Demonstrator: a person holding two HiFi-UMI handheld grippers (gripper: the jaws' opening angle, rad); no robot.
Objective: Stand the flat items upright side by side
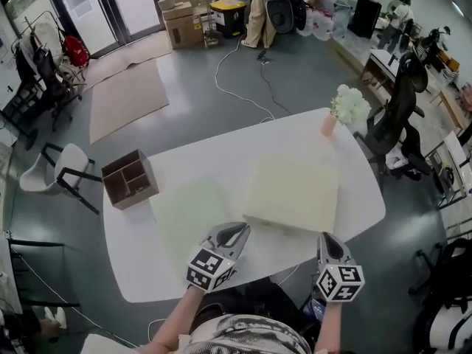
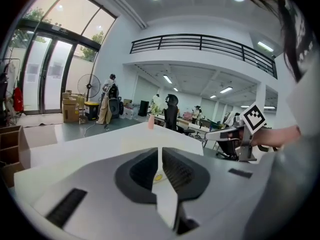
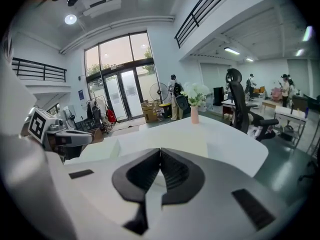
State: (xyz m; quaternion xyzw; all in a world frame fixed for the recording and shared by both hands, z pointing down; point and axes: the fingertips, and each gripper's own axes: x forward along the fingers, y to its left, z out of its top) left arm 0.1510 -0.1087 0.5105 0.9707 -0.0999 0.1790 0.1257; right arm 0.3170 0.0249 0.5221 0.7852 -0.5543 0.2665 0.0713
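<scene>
Right now both flat items lie flat near the middle of the white table, just beside each other: the pale green board on the left and the cream board on the right. Your left gripper is at their near edges, jaws clenched on nothing. Your right gripper, also clenched and empty, is by the cream board's near right corner. A wooden box stands at the table's left edge and a pink vase at its far corner.
</scene>
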